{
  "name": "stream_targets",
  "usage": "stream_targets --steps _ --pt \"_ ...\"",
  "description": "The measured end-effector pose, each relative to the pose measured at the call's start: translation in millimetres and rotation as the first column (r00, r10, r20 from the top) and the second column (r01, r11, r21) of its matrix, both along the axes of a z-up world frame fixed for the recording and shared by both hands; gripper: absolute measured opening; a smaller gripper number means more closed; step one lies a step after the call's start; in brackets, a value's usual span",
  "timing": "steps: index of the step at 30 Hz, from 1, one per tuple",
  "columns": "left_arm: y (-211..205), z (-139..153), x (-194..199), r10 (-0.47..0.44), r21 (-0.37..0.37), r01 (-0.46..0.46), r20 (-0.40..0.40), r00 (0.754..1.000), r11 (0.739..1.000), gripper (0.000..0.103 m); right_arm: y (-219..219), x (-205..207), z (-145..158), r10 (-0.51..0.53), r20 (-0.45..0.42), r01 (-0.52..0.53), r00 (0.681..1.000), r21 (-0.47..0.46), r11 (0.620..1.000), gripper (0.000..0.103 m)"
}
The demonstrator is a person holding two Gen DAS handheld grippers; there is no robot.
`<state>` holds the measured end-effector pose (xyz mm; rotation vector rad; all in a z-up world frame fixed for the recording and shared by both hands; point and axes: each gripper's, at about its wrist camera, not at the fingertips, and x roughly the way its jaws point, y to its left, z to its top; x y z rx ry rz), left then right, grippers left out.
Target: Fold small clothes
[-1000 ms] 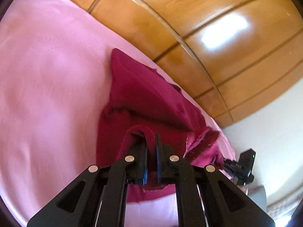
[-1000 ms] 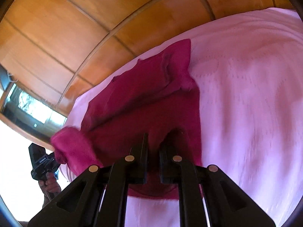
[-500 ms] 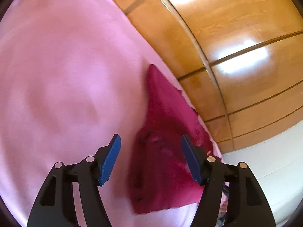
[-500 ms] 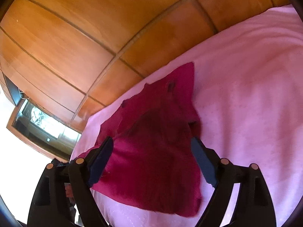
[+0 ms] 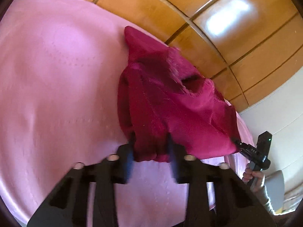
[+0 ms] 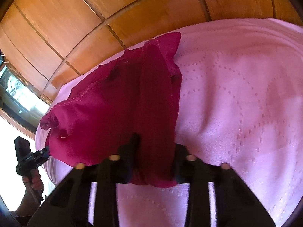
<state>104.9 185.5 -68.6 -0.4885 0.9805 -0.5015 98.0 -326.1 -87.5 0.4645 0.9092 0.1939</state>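
Note:
A dark red small garment (image 5: 170, 106) lies partly folded on the pink bedspread (image 5: 56, 87). My left gripper (image 5: 150, 149) has its near left edge bunched between its two fingers, which stand partly closed on the cloth. My right gripper (image 6: 154, 155) holds the near right edge of the same garment (image 6: 117, 104) between its fingers in the same way. Each gripper shows in the other's view: the right one (image 5: 246, 148) at the garment's right corner, the left one (image 6: 36, 155) at its left corner.
The pink bedspread (image 6: 236, 104) spreads wide to the side of the garment. Wooden wardrobe panels (image 5: 217, 19) stand behind the bed. A window (image 6: 17, 89) is at the left of the right wrist view. A white wall (image 5: 280, 117) is at the right.
One second ago both grippers gripped the garment; half a second ago both were open above it. Now both have come down and closed on its near edge, and the cloth is lifted and bunched.

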Motion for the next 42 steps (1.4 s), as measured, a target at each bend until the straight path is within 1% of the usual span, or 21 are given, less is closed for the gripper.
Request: stream_targets --steps 2,4,10,15,17,20,21,23,24,25,26,29,31,33,35,36,37,38,39,40,42 --pt "1 2 -1 0.008 -0.004 -0.008 0.005 1.0 1.0 0.022 4 -7 6 0.005 0.014 -0.004 1.0 -0.009 1.0 0.017" --pt "0 3 -3 0.005 0.0 -0.005 0.018 1.0 1.0 0.019 6 -13 11 0.009 0.028 -0.009 1.0 -0.002 1.0 0.016" --pt "9 13 -29 -0.015 0.016 0.015 0.042 0.999 1.0 0.017 13 -37 14 0.032 0.034 -0.033 0.999 0.014 0.999 0.015" --pt "14 10 -65 -0.044 0.022 0.044 0.009 0.999 0.999 0.017 5 -74 8 0.041 -0.017 -0.04 0.999 0.018 0.999 0.012" --pt "16 6 -80 -0.054 0.019 0.055 -0.018 0.998 0.998 0.017 1 -89 6 0.049 -0.043 -0.049 0.998 0.015 0.999 0.009" --pt "15 5 -94 -0.056 0.065 0.058 -0.031 0.998 0.996 0.018 1 -101 7 0.07 -0.064 -0.07 0.995 0.008 0.998 0.009" --pt "15 8 -93 -0.046 0.079 0.049 -0.029 0.999 0.996 0.021 2 -100 9 0.074 -0.059 -0.074 0.996 -0.004 0.997 0.01" --pt "19 15 -83 -0.022 0.084 0.022 -0.007 1.0 0.996 0.036 3 -92 16 0.068 -0.036 -0.07 0.997 -0.036 0.997 0.018" --pt "22 18 -79 -0.006 0.097 0.005 0.01 1.0 0.995 0.049 2 -85 21 0.05 -0.013 -0.051 0.999 -0.056 0.997 0.024" --pt "26 21 -77 0.01 0.112 -0.013 0.027 1.0 0.994 0.055 2 -78 23 0.043 0.003 -0.043 0.999 -0.067 0.997 0.041" --pt "27 26 -69 0.017 0.123 -0.023 0.052 0.998 0.992 0.055 2 -73 26 0.039 0.022 -0.037 0.999 -0.085 0.996 0.045" --pt "22 34 -44 -0.003 0.16 -0.014 0.104 0.995 0.987 0.055 7 -45 29 0.04 0.055 -0.033 0.998 -0.124 0.992 0.049" --pt "15 35 -26 -0.043 0.176 0.022 0.119 0.992 0.984 0.055 12 -25 27 0.055 0.055 -0.045 0.997 -0.162 0.986 0.05" --pt "9 35 -20 -0.06 0.188 0.035 0.13 0.99 0.982 0.055 18 -8 23 0.058 0.047 -0.048 0.997 -0.201 0.978 0.05" --pt "6 35 -8 -0.068 0.182 0.042 0.142 0.988 0.982 0.055 20 8 15 0.064 0.031 -0.057 0.997 -0.196 0.979 0.049" --pt "5 33 -5 -0.07 0.175 0.045 0.142 0.987 0.984 0.052 22 12 13 0.069 0.024 -0.063 0.997 -0.2 0.978 0.046" --pt "4 33 0 -0.08 0.161 0.057 0.138 0.987 0.985 0.037 25 15 12 0.077 0.019 -0.071 0.997 -0.21 0.975 0.031" --pt "5 33 0 -0.085 0.162 0.062 0.139 0.987 0.985 0.03 27 15 14 0.083 0.02 -0.077 0.996 -0.221 0.972 0.013" --pt "5 36 -3 -0.087 0.169 0.061 0.151 0.985 0.984 0.02 29 10 17 0.092 0.029 -0.083 0.995 -0.225 0.971 0.008" --pt "4 38 -5 -0.088 0.169 0.06 0.168 0.982 0.984 0.01 30 6 22 0.094 0.04 -0.082 0.995 -0.235 0.969 0.009" --pt "6 43 -7 -0.089 0.159 0.06 0.187 0.978 0.986 0.006 29 -4 32 0.1 0.064 -0.081 0.993 -0.251 0.964 0.008"
